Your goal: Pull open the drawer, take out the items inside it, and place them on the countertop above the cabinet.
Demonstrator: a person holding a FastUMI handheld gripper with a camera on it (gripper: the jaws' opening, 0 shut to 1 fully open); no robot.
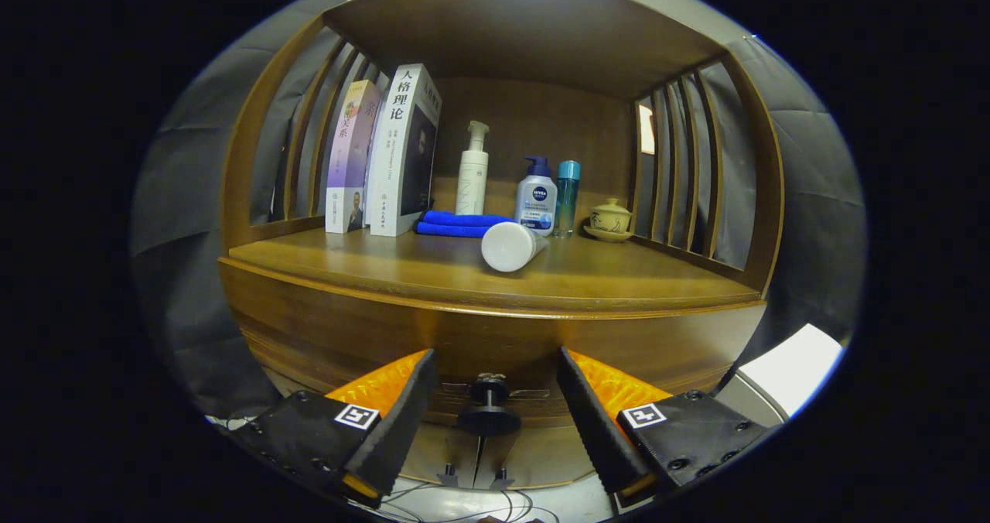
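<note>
Tongs [495, 399] agape — knob [488, 407] between.

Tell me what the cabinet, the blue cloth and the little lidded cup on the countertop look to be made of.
Cabinet: wood or wood veneer, glossy varnish; grain lines and light glare show.
Blue cloth: soft folded fabric, likely microfibre; matte, rounded folds.
Lidded cup on its saucer: probably glazed ceramic; pale with a faint sheen.
The hand-held gripper is open, its fingers either side of the drawer knob, not pressing it.
</note>
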